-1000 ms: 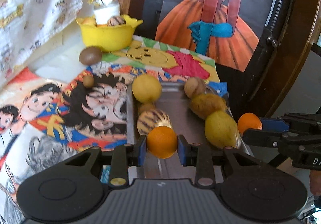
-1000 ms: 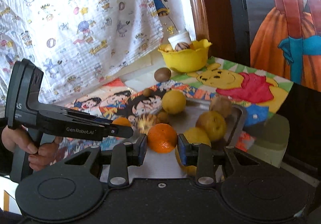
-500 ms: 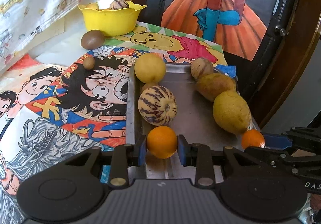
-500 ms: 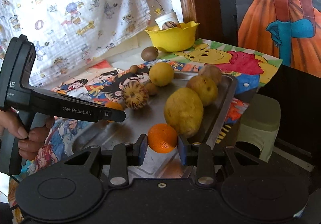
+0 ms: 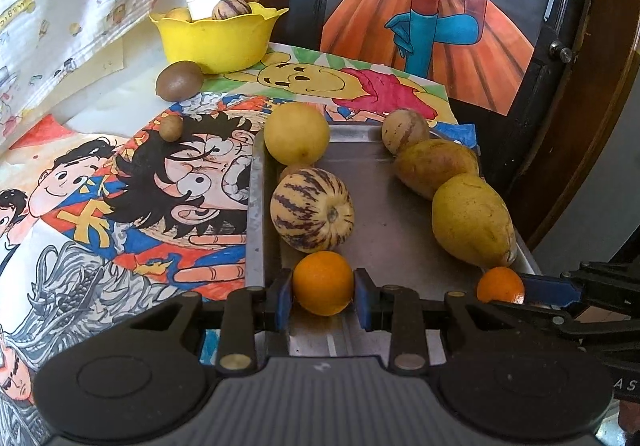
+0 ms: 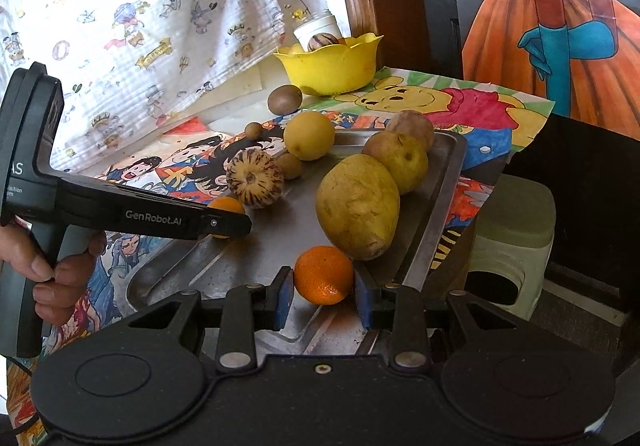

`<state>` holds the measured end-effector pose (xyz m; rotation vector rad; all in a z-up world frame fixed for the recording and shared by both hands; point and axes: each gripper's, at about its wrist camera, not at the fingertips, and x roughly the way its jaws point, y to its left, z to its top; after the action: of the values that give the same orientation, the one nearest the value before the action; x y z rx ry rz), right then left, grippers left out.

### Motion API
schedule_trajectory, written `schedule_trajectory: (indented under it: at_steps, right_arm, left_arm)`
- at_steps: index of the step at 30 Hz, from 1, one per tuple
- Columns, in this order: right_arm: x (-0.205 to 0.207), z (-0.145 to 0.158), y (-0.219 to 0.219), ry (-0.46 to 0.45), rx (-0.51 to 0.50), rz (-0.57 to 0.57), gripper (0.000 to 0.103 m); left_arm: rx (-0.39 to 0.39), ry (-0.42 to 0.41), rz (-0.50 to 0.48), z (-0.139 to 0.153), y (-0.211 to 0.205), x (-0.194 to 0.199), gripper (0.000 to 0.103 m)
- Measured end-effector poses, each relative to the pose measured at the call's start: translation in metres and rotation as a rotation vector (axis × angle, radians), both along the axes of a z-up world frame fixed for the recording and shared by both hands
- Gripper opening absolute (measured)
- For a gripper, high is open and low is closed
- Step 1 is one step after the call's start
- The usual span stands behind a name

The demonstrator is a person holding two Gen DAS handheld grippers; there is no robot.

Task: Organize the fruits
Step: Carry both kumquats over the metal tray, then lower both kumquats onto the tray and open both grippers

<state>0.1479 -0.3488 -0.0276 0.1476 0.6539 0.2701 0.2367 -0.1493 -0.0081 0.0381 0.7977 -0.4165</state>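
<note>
Left wrist view: orange [image 5: 323, 283] clenched in left hand-held gripper [image 5: 322, 300] over metal tray [image 5: 394, 222], near edge, just before striped melon [image 5: 312, 209]. Second orange [image 6: 324, 280] clamped in right hand-held gripper [image 6: 323, 300], beside big yellow fruit [image 6: 357, 205] on tray. Yellow bowl [image 5: 218, 36] well beyond tray.

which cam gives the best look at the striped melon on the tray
The left wrist view: the striped melon sits close, unobstructed, with its purple stripes sharp. The right wrist view shows it smaller and farther off, stem end toward the camera, with the left claw's arm just below it.
</note>
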Motion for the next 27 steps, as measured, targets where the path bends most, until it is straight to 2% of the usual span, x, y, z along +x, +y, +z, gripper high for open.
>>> schedule_trajectory:
  at_steps: [8,17,21,24,27]
  right_arm:
    - [-0.001,-0.002,0.006,-0.025,-0.041,-0.003,0.035]
    - [-0.004,-0.002,0.006,-0.028,-0.025,-0.021,0.038]
    - [-0.006,-0.002,0.007,-0.027,-0.023,-0.023,0.042]
    - [-0.009,-0.001,0.008,-0.024,-0.021,-0.024,0.046]
    - [-0.015,0.001,0.009,-0.022,-0.016,-0.026,0.055]
  left_arm:
    - [0.006,-0.015,-0.005,-0.002,-0.001,0.000,0.035]
    - [-0.002,-0.010,0.003,-0.002,0.000,-0.001,0.037]
    - [-0.024,0.006,0.000,-0.001,0.001,-0.003,0.048]
    - [-0.029,0.009,-0.001,0.001,0.002,-0.007,0.053]
    - [-0.046,0.017,0.008,0.004,0.005,-0.012,0.058]
